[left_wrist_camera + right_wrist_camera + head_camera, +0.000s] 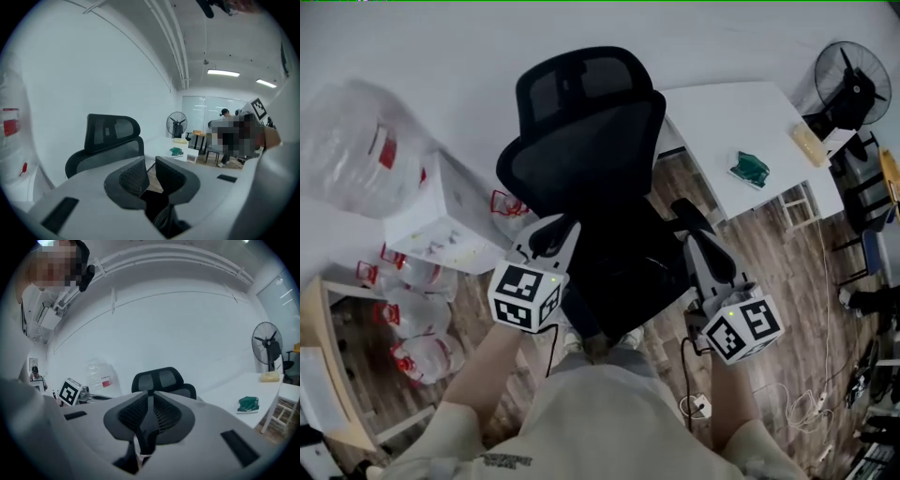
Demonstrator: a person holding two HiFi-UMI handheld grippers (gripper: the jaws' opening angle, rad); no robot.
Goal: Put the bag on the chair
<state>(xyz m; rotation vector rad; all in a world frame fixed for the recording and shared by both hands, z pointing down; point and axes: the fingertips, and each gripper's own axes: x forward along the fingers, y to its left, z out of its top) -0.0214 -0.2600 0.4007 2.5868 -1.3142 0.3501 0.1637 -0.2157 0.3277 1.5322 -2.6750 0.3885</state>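
Note:
A black mesh office chair [581, 141] stands straight ahead of me, its back toward the white wall. It also shows in the left gripper view as the chair [110, 133] and in the right gripper view as the chair [159, 378]. A black bag [623, 272] hangs between my two grippers over the seat's front. My left gripper [555, 236] grips it at the left; dark bag fabric [154, 206] sits deep between its jaws, whose tips stand slightly apart. My right gripper [696, 242] is shut on a black strap [143, 439] that hangs down from its pads.
To the right is a white table [741, 141] with a green item [750, 169], and behind it a standing fan [853, 89]. Large clear water bottles [356, 150] and a white box [441, 216] crowd the left. Cables [694, 403] lie on the wood floor.

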